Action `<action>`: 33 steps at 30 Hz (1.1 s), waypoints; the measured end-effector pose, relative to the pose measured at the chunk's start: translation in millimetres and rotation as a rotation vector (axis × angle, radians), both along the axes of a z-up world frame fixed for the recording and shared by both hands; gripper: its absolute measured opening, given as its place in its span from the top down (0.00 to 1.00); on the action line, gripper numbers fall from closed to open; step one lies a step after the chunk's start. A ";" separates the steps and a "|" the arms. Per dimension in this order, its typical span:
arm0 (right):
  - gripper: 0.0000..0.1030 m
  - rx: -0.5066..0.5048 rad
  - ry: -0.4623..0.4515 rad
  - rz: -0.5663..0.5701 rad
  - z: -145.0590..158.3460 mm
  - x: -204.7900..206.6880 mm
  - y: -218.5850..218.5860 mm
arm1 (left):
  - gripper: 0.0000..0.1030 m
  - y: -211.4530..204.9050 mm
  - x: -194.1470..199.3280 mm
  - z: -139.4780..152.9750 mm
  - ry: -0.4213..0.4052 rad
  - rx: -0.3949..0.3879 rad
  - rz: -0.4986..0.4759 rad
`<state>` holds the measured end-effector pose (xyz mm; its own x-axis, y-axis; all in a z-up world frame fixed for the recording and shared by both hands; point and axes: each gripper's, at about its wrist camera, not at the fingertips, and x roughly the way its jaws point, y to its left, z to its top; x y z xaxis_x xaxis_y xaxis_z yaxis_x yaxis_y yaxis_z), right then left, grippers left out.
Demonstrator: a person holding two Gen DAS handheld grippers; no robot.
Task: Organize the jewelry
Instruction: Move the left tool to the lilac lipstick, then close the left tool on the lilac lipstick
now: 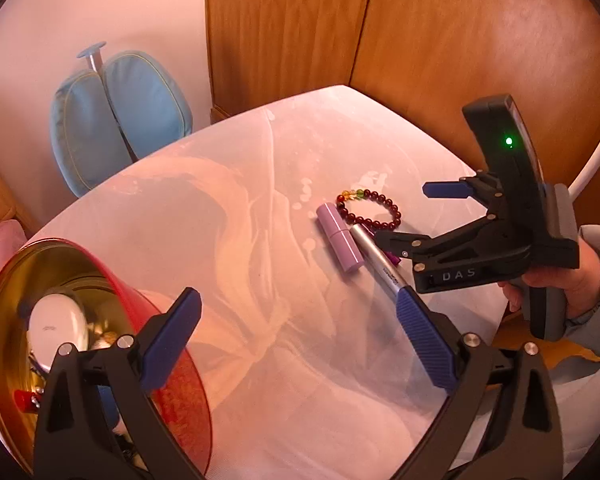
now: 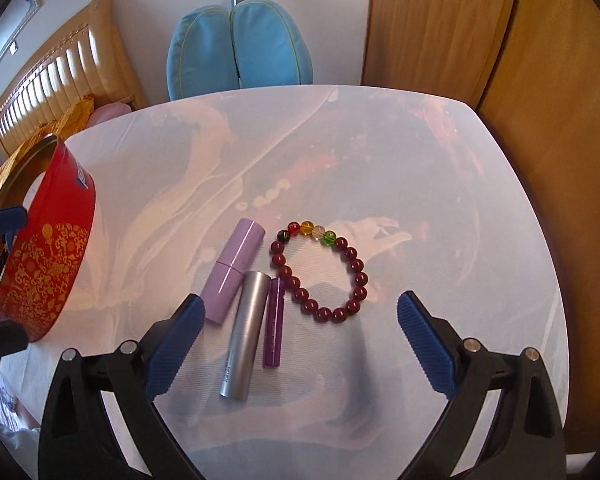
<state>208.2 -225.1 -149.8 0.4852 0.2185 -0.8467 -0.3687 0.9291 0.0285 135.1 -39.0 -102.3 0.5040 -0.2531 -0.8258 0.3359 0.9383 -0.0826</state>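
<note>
A dark red bead bracelet with a few coloured beads lies on the white table. Left of it lie a lilac lipstick tube, a silver tube and a thin purple tube. My right gripper is open and empty, hovering just short of these. In the left wrist view the bracelet, lilac tube and silver tube show beside my right gripper. My left gripper is open and empty beside the red tin.
The red round tin with gold pattern stands at the table's left edge and holds a white oval case and small items. A blue chair stands behind the table. Wooden panels close the right side.
</note>
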 end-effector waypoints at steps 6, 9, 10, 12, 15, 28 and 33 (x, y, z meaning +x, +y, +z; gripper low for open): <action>0.05 -0.080 0.007 0.032 -14.3 6.4 -9.0 | 0.08 -19.3 16.9 -29.0 0.046 -0.012 0.009; 0.05 -0.084 0.002 0.000 -16.1 19.4 -21.6 | 0.08 -24.3 25.1 -38.1 0.072 -0.021 0.016; 0.05 -0.085 0.001 -0.011 -16.4 24.8 -26.4 | 0.08 -26.2 28.3 -40.6 0.074 -0.012 0.017; 0.05 -0.096 -0.008 -0.022 -16.6 34.7 -32.5 | 0.08 -30.7 36.4 -44.3 0.058 0.010 0.025; 0.05 -0.105 -0.022 -0.027 -13.2 42.6 -40.1 | 0.08 -40.3 54.3 -52.9 0.065 0.027 0.025; 0.05 -0.055 0.018 0.000 -18.2 26.8 -54.3 | 0.12 -50.6 87.9 -70.9 0.063 0.068 0.050; 0.05 -0.050 0.025 0.011 -19.4 22.6 -52.1 | 0.17 -51.0 87.4 -77.6 0.076 0.115 0.034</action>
